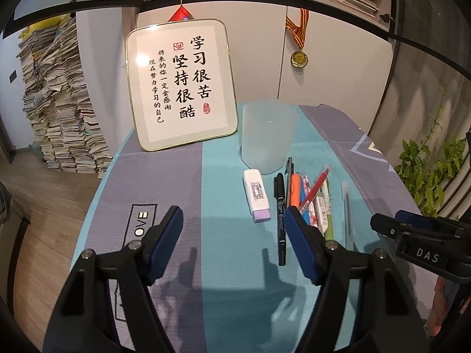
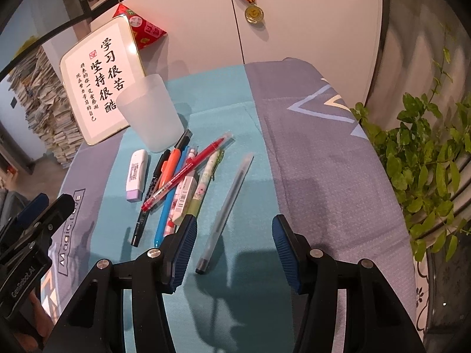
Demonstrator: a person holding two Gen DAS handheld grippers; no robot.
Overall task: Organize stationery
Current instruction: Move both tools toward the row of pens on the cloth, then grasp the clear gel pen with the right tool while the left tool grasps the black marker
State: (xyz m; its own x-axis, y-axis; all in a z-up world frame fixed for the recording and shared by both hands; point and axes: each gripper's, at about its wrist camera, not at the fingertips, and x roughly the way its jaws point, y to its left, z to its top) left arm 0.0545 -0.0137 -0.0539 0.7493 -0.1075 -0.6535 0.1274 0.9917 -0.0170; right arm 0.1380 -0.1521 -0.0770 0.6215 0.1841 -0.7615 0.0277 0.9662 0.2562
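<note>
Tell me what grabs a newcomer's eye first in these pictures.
The framed calligraphy sign at the table's back left stands out first. Right of it stands a frosted plastic cup, with a jumble of pens lying in front, a red pen lying across them. Both tongs, left and right, hover open.

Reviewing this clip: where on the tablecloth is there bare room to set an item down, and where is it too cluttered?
Bare cloth lies left of the white-and-purple correction tape, in front of the framed calligraphy sign, and on the grey strip right of the clear pen. It is crowded in the pen pile just in front of the frosted cup, where pens overlap.
</note>
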